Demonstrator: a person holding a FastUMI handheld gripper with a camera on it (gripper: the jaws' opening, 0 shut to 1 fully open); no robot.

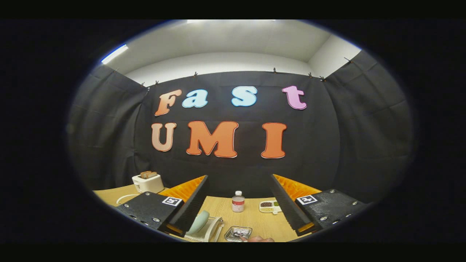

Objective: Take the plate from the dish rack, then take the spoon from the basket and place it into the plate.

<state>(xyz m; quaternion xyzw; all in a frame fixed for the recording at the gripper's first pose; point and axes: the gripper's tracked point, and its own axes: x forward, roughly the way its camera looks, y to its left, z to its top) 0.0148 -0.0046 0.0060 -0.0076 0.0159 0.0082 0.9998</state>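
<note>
Spread wide and holding nothing, the gripper (238,214) hangs high over the table (255,218). Near and left, the plate (198,222) stands on edge in the dish rack (211,229), beside the basket (238,233). Descend leftward, straddle the plate's rim squarely, then close.

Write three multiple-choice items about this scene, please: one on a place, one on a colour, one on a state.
1. Where is the bottle?
A. beyond the fingers, on the table
B. inside the dish rack
C. on the toaster

2. What colour is the plate in the dish rack?
A. red
B. pale green
C. black

3. How is the gripper?
A. shut on the plate
B. shut on the spoon
C. open, holding nothing

Answers: 1 A, it stands between the spread fingers, farther off. 2 B, its rim is pale green. 3 C, the fingers stand wide apart.
</note>
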